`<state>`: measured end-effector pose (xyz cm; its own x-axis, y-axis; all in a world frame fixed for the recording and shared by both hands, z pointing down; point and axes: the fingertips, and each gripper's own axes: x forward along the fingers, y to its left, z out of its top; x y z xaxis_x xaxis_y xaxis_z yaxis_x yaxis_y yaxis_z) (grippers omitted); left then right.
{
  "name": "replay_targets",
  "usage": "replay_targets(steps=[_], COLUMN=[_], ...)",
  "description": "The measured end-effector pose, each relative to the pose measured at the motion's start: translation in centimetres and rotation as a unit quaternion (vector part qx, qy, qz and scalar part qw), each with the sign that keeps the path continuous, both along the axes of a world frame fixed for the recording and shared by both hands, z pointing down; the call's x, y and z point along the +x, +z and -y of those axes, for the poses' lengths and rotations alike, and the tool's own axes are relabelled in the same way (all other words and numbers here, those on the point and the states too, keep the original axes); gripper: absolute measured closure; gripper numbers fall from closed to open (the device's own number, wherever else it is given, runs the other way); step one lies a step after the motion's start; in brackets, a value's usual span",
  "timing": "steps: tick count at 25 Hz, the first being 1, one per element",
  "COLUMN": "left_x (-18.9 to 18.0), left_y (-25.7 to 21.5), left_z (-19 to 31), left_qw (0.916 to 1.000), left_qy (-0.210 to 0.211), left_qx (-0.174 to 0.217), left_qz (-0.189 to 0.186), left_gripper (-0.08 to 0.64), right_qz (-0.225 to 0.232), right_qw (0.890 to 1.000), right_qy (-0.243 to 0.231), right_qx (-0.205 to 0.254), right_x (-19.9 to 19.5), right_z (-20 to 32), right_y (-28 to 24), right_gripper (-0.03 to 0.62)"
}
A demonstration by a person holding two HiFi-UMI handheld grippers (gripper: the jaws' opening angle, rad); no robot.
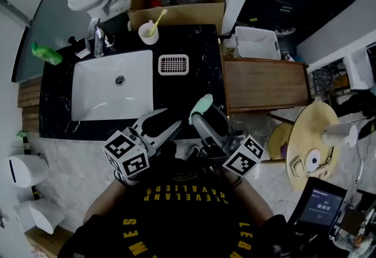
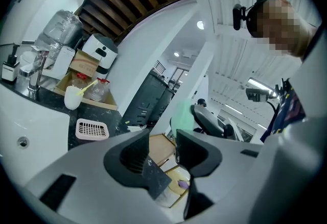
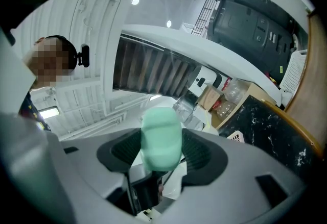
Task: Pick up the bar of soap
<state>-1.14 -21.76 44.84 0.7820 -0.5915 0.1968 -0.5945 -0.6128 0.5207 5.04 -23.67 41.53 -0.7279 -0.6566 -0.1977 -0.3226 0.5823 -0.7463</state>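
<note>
Left tongs: jaws a little apart, nothing between them, idle beside the right pair and close to the person's chest. Right tongs: jaws closed on the bar of soap, ribbed pads pressing its two broad faces. The lower part of the bar sits between the pads and the rounded upper end stands out past the tips. The bar is pale green with smooth, soft-cornered edges. Judged light and stiff, but waxy, so likely slippery, more so if wet. A hard squeeze could dent it or shoot it out forward. Best hold is judged to be across the flat faces near mid-length, deeper than the present bite, with moderate pressure. In the head view the soap points up and away from the person, over the front edge of the black counter, apparently clear of the surface. Further back, the white slotted soap dish lies empty, well apart from the bar. The sink is left of the dish. A cup with a toothbrush stands at the counter's rear.
</note>
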Motion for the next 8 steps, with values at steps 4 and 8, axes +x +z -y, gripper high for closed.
replay_targets(steps=[4, 8], left_x=[0.19, -0.07], left_y=[0.45, 0.48], left_z=[-0.46, -0.63], left_qw=[0.9999, 0.9998], left_qy=[0.005, 0.0], left_qx=[-0.009, -0.017], left_qz=[-0.002, -0.008], left_gripper=[0.382, 0.382], right_qz=[-0.004, -0.006], right_qw=[1.0, 1.0], right_qy=[-0.005, 0.001], right_qx=[-0.004, -0.011], right_x=[-0.49, -0.26], right_z=[-0.26, -0.45], right_y=[0.19, 0.3], right_gripper=[0.328, 0.328])
